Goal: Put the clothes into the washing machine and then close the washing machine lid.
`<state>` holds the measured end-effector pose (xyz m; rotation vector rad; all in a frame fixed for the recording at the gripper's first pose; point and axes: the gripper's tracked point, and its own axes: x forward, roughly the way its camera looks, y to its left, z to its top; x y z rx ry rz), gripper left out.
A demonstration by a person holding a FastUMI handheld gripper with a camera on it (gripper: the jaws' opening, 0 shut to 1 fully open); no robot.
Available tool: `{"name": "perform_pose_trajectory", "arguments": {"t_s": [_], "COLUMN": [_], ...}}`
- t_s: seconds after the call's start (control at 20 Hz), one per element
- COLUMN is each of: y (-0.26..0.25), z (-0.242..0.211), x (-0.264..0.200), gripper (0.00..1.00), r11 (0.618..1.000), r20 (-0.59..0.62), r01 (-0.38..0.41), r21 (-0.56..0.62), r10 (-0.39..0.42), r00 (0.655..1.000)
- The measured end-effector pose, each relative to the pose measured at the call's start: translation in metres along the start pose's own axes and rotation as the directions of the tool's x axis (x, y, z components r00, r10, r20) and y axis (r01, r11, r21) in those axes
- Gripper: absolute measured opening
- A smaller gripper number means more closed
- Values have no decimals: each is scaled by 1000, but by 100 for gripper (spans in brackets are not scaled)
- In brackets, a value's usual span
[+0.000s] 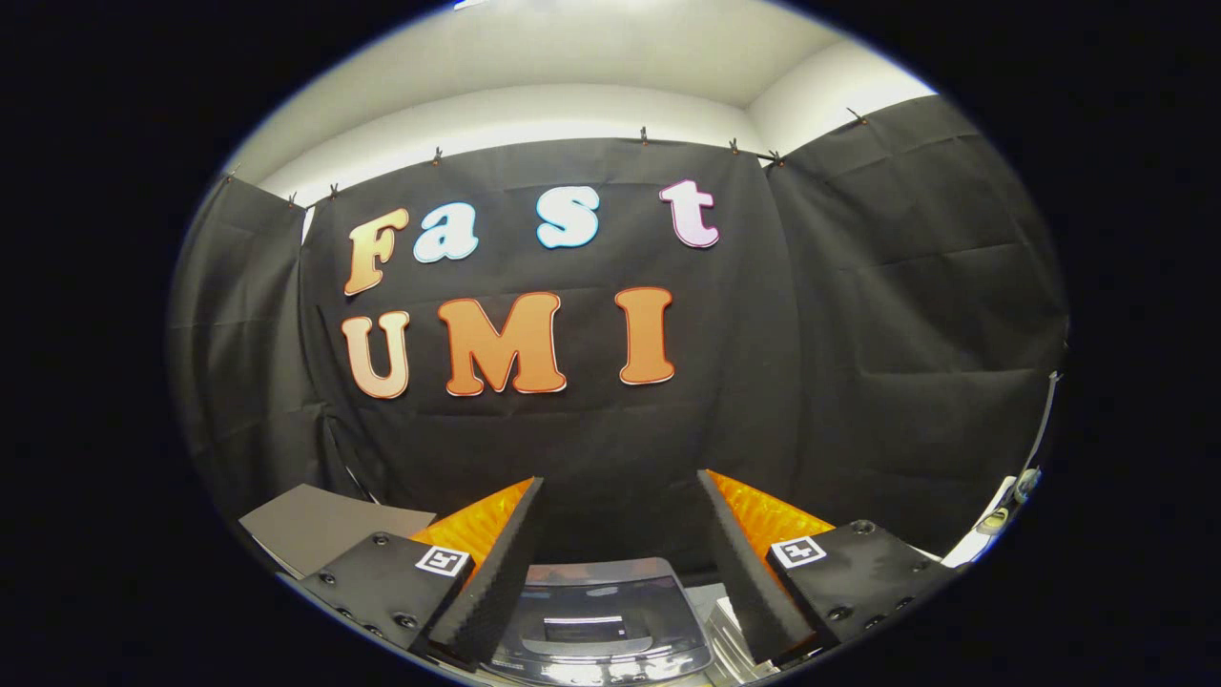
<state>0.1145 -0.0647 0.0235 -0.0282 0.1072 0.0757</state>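
The washing machine sits low beneath the claw, its glossy dark lid showing in the gap between the two fingers and a little below their tips. The lid looks flat and shut, or nearly so, though too little of it is in view to be sure. The claw is spread wide and has hold of nothing; its fingers frame bare black cloth of the booth wall beyond the machine. Held high and level like this, the claw looks out over the machine rather than down at it, which reads as a resting or starting pose, not a reach. No clothes can be made out. Left of the machine a grey flat board lies on the worktop, whose pale edge shows to the machine's right.
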Motion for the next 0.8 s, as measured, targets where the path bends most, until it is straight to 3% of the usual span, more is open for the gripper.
{"name": "perform_pose_trajectory", "arguments": {"t_s": [0.8], "y": [-69], "z": [-10], "x": [-13], "gripper": [99], "r11": [998], "r20": [26], "r01": [60], "r21": [14], "r10": [-60], "r00": [998]}}
